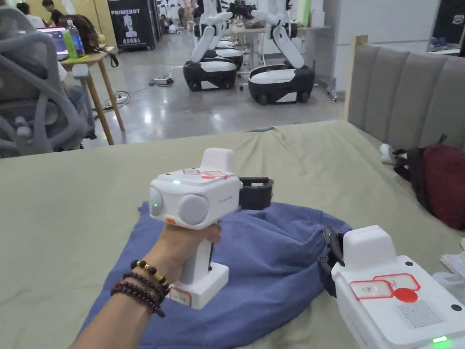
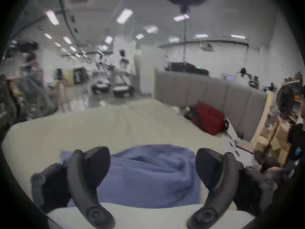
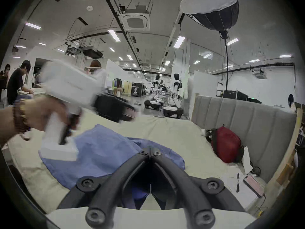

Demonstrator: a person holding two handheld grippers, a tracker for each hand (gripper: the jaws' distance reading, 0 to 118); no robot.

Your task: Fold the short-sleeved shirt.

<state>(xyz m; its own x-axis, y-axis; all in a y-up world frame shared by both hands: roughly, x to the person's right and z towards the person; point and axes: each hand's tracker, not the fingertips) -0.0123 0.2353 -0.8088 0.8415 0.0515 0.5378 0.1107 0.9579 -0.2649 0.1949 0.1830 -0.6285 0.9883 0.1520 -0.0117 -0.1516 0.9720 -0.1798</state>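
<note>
We see the blue short-sleeved shirt (image 1: pixel 268 272) lying rumpled on the pale green bed sheet (image 1: pixel 81 200), toward six o'clock in the head view. Our left gripper (image 2: pixel 152 160) is held above the shirt, its jaws spread wide with only air between them. Our right gripper (image 3: pixel 150 151) sits at the shirt's four o'clock edge, jaws pressed together at the tips; whether cloth is caught between them we cannot tell. A red bag (image 1: pixel 442 181) rests at three o'clock against the grey headboard (image 1: pixel 404 91).
</note>
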